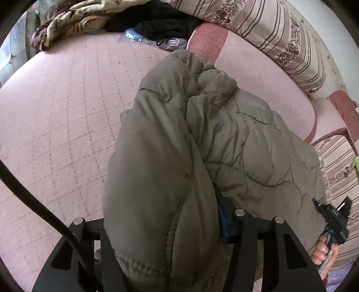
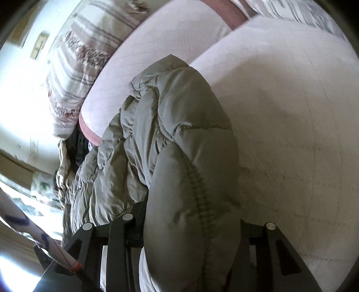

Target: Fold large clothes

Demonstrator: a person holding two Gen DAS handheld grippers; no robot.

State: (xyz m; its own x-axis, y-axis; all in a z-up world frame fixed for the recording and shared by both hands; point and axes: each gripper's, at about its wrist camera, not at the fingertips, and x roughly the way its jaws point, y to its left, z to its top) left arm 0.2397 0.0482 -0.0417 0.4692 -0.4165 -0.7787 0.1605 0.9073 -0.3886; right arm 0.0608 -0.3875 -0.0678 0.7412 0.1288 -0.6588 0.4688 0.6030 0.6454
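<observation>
An olive-grey quilted puffer jacket [image 1: 235,125] lies bunched on a pink quilted seat [image 1: 67,112]. In the left wrist view a thick padded fold fills my left gripper [image 1: 172,224], which is shut on it. The fabric hides the fingertips; only a blue pad [image 1: 222,221] shows. My right gripper [image 2: 190,224] is likewise shut on a seamed padded edge of the jacket [image 2: 179,101], its fingertips buried in cloth. The left wrist view also shows the right gripper [image 1: 334,220] at the jacket's far right edge, held by a hand [image 1: 322,250].
Striped floral cushions [image 1: 280,33] line the back of the seat. A patterned blanket [image 1: 74,20], black clothing [image 1: 161,24] and a plastic bag [image 1: 134,37] lie at the far end. A black cable [image 1: 33,197] crosses the lower left.
</observation>
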